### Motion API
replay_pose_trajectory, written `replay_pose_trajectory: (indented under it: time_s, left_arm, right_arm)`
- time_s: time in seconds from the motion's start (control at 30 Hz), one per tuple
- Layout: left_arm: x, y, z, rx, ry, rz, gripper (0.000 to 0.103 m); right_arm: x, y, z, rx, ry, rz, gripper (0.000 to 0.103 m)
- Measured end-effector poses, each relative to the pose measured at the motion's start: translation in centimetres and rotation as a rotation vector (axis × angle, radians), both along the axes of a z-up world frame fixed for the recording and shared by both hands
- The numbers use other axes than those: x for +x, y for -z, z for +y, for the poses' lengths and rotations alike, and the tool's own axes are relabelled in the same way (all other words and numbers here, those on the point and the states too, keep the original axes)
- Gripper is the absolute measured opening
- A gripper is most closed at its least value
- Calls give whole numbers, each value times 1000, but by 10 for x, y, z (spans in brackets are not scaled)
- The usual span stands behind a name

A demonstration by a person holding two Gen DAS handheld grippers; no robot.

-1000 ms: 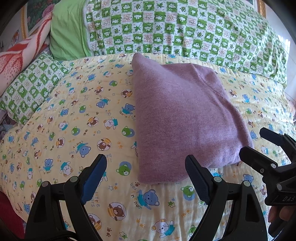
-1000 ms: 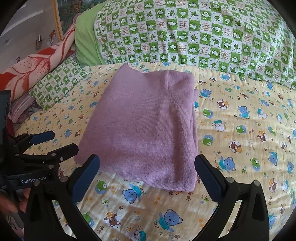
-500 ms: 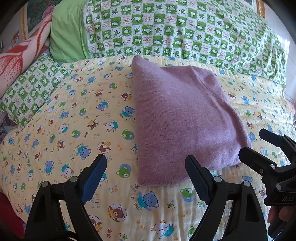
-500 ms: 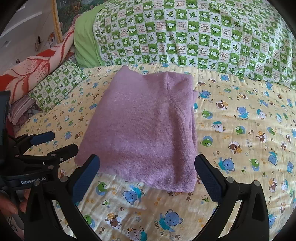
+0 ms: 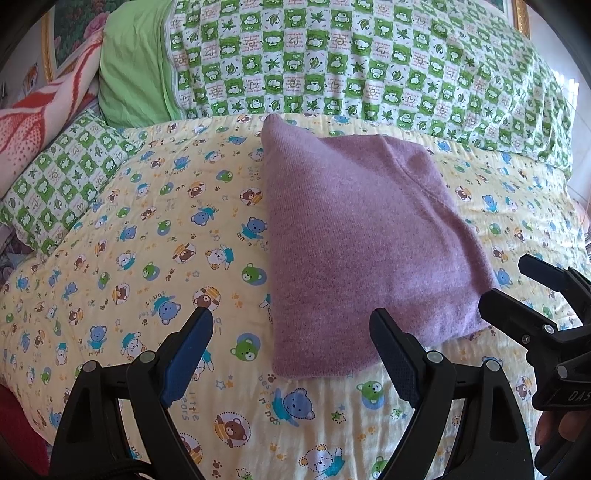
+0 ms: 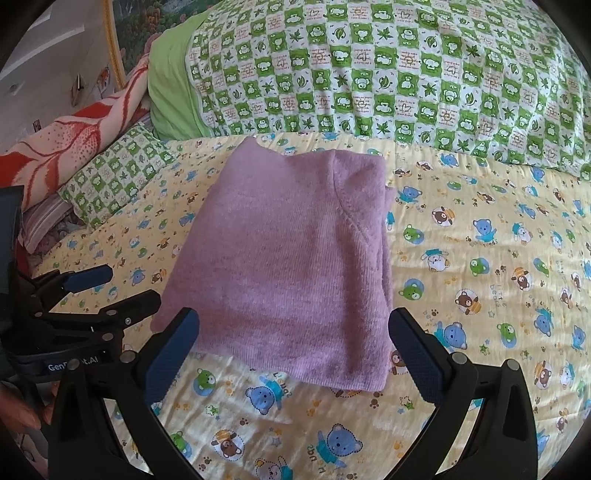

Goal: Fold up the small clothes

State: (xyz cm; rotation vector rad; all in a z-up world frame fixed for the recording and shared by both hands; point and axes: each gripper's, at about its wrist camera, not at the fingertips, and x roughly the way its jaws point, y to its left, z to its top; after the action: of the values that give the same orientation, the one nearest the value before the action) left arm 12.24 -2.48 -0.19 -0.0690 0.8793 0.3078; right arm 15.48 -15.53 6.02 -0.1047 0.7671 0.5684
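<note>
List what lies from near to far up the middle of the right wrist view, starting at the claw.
Right claw, open → bear-print yellow bedsheet → folded purple sweater → green checkered pillow.

Location: a home bedroom. Indicators: a bed with a yellow bear-print sheet (image 6: 480, 258), a green checked pillow (image 6: 369, 74), a red patterned blanket (image 6: 74, 144), and a framed picture (image 5: 66, 33).

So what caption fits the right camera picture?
Folded purple sweater on the teddy-bear sheet, open right gripper in front.
</note>
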Motion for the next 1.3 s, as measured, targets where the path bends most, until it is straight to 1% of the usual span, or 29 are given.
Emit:
replay_pose_trajectory:
  time_s: [1.3]
  left_arm:
    - [9, -1, -3, 4, 12, 2, 87]
  right_arm:
    - [5, -2, -2, 11, 11, 0, 102]
